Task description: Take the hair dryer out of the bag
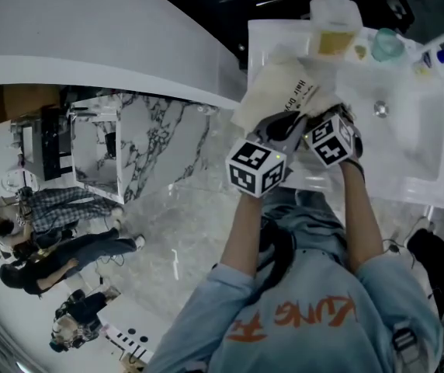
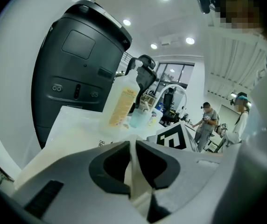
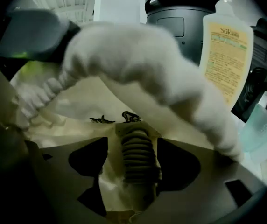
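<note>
A cream cloth bag (image 1: pixel 280 88) with black print lies on the counter left of the sink. In the left gripper view my left gripper (image 2: pixel 133 146) is shut on a thin fold of the bag (image 2: pixel 134 176). My right gripper (image 3: pixel 134 141) points down into the bag (image 3: pixel 91 101), its jaws wide apart. A grey ribbed, coiled part of the hair dryer (image 3: pixel 136 157) sticks up between them, not pinched. The rest of the dryer is hidden in the cloth. In the head view both grippers, left (image 1: pixel 282 128) and right (image 1: pixel 315 124), meet at the bag's near edge.
A white-gloved hand (image 3: pixel 138 59) arches across the right gripper view. A yellow-labelled soap bottle (image 3: pixel 227 55) and a dark machine (image 2: pixel 77 69) stand behind the bag. The white sink (image 1: pixel 408 130) is to the right, with a teal cup (image 1: pixel 387 45). Several people (image 1: pixel 43 239) stand far off.
</note>
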A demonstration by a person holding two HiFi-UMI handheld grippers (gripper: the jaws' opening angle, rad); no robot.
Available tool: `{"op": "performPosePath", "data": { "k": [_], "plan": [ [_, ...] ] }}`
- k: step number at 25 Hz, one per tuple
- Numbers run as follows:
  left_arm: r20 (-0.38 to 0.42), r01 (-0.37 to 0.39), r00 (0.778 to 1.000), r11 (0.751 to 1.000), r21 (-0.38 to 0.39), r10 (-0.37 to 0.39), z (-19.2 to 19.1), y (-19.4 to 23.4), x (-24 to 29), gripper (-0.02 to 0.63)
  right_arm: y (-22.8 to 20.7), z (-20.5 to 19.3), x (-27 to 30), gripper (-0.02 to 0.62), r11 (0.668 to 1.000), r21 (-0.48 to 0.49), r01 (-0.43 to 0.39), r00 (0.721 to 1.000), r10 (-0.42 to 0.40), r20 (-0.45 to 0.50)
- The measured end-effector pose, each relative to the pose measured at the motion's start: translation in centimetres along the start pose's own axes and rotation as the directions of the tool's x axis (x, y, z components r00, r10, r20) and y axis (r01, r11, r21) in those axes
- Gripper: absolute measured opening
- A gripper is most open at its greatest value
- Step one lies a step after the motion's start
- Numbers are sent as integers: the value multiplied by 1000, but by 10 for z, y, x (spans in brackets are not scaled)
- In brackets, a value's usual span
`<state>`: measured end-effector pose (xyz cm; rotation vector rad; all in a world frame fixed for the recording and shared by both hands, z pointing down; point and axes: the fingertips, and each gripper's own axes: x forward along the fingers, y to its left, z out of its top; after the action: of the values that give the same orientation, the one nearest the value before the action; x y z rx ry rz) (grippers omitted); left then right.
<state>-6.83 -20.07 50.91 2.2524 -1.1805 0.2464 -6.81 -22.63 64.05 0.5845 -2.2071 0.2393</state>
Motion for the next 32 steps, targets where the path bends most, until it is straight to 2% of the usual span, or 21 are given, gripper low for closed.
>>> {"op": "performPosePath", "data": {
  "k": [4, 6, 10, 13, 15, 17, 18, 20, 22, 23, 24, 26, 27, 29, 32],
  "plan": [
    [17, 41, 999, 999, -23, -41, -1, 3, 0, 35, -7, -3, 11, 307, 1000, 2, 3, 999, -3, -46],
    [29, 68, 997, 996, -59, -66, -6, 6, -2, 35, -13, -3, 13, 258, 1000, 6, 27, 998, -27, -59],
    [46, 123, 992, 988, -98, -119, -14, 14, -13, 71, -15, -8, 19, 262, 999, -39, 31, 992, -36, -121],
    [40, 123, 992, 985, -122, -119, -24, 30, -28, 110, -17, -13, 23, 262, 995, -92, 39, 981, -55, -184],
    [47, 63, 997, 985, -160, -56, -35, 50, -43, 129, -16, -17, 24, 259, 995, -96, 26, 978, -45, -206],
    [74, -57, 995, 982, -181, 72, -40, 78, -64, 130, -14, -19, 24, 255, 994, -108, 10, 977, -32, -212],
    [87, -126, 986, 974, -187, 144, -39, 94, -75, 130, -14, -18, 25, 249, 993, -119, 3, 977, -28, -210],
    [77, -284, 951, 944, -170, 300, -37, 126, -92, 130, -14, -17, 25, 240, 991, -137, -6, 978, -23, -205],
    [22, -421, 904, 898, -130, 427, -43, 150, -102, 143, -14, -18, 24, 235, 989, -145, -12, 978, -18, -207],
    [-20, -451, 892, 885, -117, 452, -50, 157, -102, 169, -13, -18, 23, 233, 989, -145, -16, 978, -14, -208],
    [-65, -452, 892, 885, -111, 447, -58, 159, -98, 202, -12, -18, 23, 232, 989, -143, -22, 978, -8, -207],
    [-118, -417, 907, 901, -118, 404, -70, 155, -85, 222, -10, -16, 21, 231, 992, -124, -38, 980, 13, -197],
    [-120, -408, 911, 904, -129, 394, -73, 154, -79, 222, -9, -15, 19, 230, 993, -109, -48, 982, 27, -188],
    [-115, -426, 904, 893, -143, 412, -76, 156, -74, 216, -7, -12, 17, 230, 994, -83, -68, 984, 54, -169],
    [-104, -460, 888, 875, -152, 448, -75, 159, -75, 148, -4, -12, 12, 229, 994, -36, -99, 985, 93, -147]
  ]
}}
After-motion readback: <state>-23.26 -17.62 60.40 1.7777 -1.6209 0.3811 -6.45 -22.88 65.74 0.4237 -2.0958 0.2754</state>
